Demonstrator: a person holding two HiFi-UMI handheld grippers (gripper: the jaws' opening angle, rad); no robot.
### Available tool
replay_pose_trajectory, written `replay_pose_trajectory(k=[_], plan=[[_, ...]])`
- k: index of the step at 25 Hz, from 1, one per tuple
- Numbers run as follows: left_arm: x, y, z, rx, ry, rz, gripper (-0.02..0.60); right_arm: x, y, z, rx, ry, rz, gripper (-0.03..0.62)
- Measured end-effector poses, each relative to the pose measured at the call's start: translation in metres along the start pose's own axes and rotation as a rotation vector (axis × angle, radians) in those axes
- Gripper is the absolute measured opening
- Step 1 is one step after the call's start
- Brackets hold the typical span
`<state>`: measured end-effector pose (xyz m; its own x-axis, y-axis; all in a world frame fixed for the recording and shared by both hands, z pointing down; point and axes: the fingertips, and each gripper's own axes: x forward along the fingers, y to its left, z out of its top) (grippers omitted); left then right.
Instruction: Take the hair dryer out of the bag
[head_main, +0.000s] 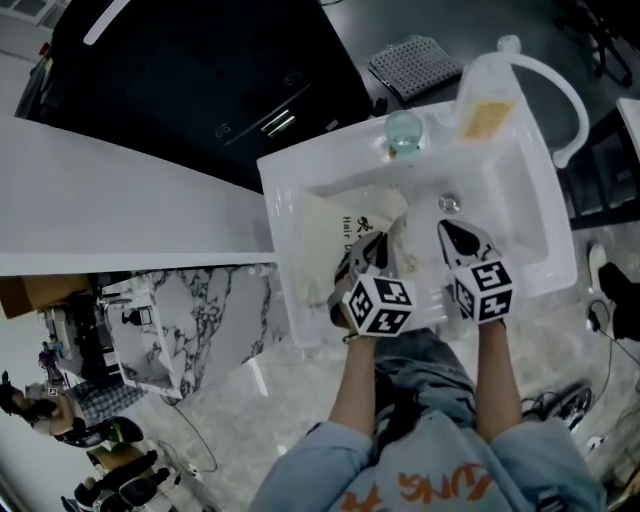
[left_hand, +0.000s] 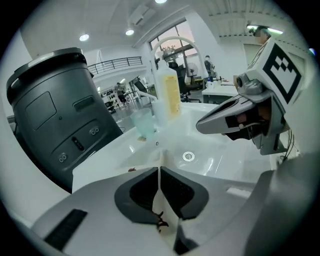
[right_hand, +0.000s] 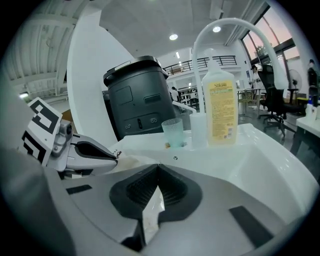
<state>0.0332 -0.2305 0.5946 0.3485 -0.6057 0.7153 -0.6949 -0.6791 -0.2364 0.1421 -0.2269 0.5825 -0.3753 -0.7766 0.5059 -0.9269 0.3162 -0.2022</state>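
A cream cloth bag (head_main: 328, 238) with dark print lies crumpled in the white sink (head_main: 282, 200). No hair dryer shows; the bag bulges between the grippers. My left gripper (head_main: 371, 247) is over the bag's middle, shut on a thin fold of the bag (left_hand: 163, 210) that runs up between its pads. My right gripper (head_main: 449, 229) is just to the right, near the drain (head_main: 449, 203), shut on another fold of the bag (right_hand: 150, 210). In the left gripper view the right gripper (left_hand: 201, 125) hangs at the upper right. In the right gripper view the left gripper (right_hand: 115, 155) shows at the left.
A pale green cup (head_main: 404, 131), a clear bottle of yellow liquid (head_main: 486, 100) and a curved white faucet (head_main: 562, 92) stand on the sink's far rim. A large black appliance (head_main: 200, 80) sits left of it, beyond a white counter (head_main: 120, 200).
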Motion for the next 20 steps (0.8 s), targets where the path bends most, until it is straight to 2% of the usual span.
replay_pose_trajectory(k=[4, 11, 17, 20], plan=[[-0.005, 0.003, 0.003, -0.076, -0.027, -0.021, 0.011, 0.014, 0.006, -0.003, -0.002, 0.010, 0.035, 0.000], [-0.029, 0.035, 0.007, -0.180, -0.100, 0.008, 0.011, 0.042, 0.031, 0.002, -0.029, 0.030, 0.091, 0.002], [-0.046, 0.058, 0.001, -0.269, -0.135, 0.052, 0.011, 0.071, 0.057, -0.004, -0.188, 0.088, 0.169, 0.046], [-0.052, 0.068, -0.005, -0.299, -0.143, 0.072, 0.011, 0.083, 0.071, -0.013, -0.278, 0.118, 0.221, 0.103]])
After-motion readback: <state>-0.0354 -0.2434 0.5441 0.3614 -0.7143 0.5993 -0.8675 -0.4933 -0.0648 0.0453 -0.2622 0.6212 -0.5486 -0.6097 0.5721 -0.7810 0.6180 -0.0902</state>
